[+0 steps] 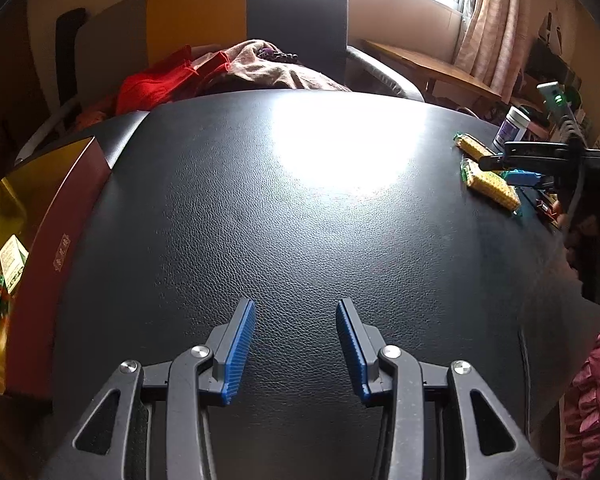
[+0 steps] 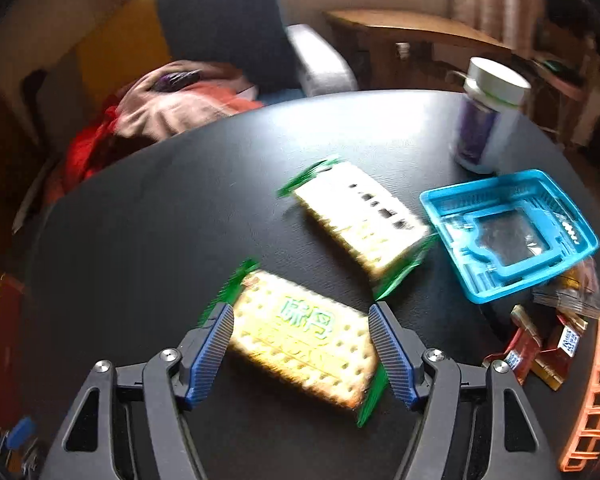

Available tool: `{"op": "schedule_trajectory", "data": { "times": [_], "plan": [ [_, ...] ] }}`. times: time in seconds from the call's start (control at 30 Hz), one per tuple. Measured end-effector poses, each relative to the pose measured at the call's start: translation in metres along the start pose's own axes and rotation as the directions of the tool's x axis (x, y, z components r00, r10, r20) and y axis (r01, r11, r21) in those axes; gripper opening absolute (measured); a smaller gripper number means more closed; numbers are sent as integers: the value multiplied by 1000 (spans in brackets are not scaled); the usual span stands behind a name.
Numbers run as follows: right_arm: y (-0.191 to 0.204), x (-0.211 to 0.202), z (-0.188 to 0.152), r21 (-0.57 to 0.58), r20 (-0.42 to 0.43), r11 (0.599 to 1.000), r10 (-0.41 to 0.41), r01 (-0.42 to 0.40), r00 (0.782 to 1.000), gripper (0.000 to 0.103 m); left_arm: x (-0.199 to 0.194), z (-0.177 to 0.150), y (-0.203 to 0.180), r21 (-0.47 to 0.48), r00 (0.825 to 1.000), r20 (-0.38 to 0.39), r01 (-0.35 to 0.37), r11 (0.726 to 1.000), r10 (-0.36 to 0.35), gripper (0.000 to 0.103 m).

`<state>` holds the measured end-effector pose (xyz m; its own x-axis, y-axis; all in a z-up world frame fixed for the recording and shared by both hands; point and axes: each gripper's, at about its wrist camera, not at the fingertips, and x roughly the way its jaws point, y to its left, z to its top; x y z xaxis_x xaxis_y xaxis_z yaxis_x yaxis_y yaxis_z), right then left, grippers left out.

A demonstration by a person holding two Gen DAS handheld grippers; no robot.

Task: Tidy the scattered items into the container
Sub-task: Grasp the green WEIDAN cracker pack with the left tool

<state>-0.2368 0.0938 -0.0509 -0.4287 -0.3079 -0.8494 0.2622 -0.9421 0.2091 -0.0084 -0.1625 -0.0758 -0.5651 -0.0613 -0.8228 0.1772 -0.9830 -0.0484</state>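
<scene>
Two green-edged cracker packets lie on the black table. In the right wrist view my right gripper (image 2: 301, 320) is open with its jaws on either side of the near packet (image 2: 304, 336); the far packet (image 2: 360, 216) lies beyond it. A small blue basket (image 2: 508, 232) stands to the right, with red and gold wrapped sweets (image 2: 540, 348) near it. In the left wrist view my left gripper (image 1: 296, 320) is open and empty over bare table. The packets (image 1: 488, 180) and the right gripper (image 1: 484, 164) show at the far right. A dark red box with gold lining (image 1: 40, 240) stands at the left.
A white-lidded purple jar (image 2: 488, 116) stands behind the blue basket. An orange basket (image 2: 596, 392) sits at the right edge. Clothes (image 1: 228, 72) are piled on a chair beyond the table's far edge. The red box holds a few small items (image 1: 4, 272).
</scene>
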Motion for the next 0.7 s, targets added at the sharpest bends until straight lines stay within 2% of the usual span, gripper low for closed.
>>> {"op": "schedule_trajectory", "data": {
  "times": [0.13, 0.17, 0.23, 0.33, 0.5, 0.7],
  "plan": [
    [28, -14, -22, -70, -63, 984, 162, -166, 985, 69, 0, 0, -4, 2, 1000, -1, 10, 1000, -10, 43],
    [32, -21, -27, -83, -53, 982, 166, -170, 985, 70, -1, 0, -5, 7, 1000, 1, 11, 1000, -11, 43],
    [31, -30, -28, -95, -12, 987, 127, -128, 992, 70, -1, 2, -9, 23, 1000, 2, 14, 1000, -14, 43],
    [16, -27, -12, -72, 3, 996, 54, -53, 999, 73, -4, 5, -15, 43, 1000, 8, 16, 999, -16, 43],
    [-7, -17, 15, -38, 18, 997, -66, 66, 998, 73, -7, 8, -18, 51, 1000, 14, 26, 998, -27, 43],
    [-11, 5, 10, -17, -64, 1000, 23, -24, 998, 73, -3, 12, -15, 57, 1000, 11, 15, 998, -15, 43]
  ]
}}
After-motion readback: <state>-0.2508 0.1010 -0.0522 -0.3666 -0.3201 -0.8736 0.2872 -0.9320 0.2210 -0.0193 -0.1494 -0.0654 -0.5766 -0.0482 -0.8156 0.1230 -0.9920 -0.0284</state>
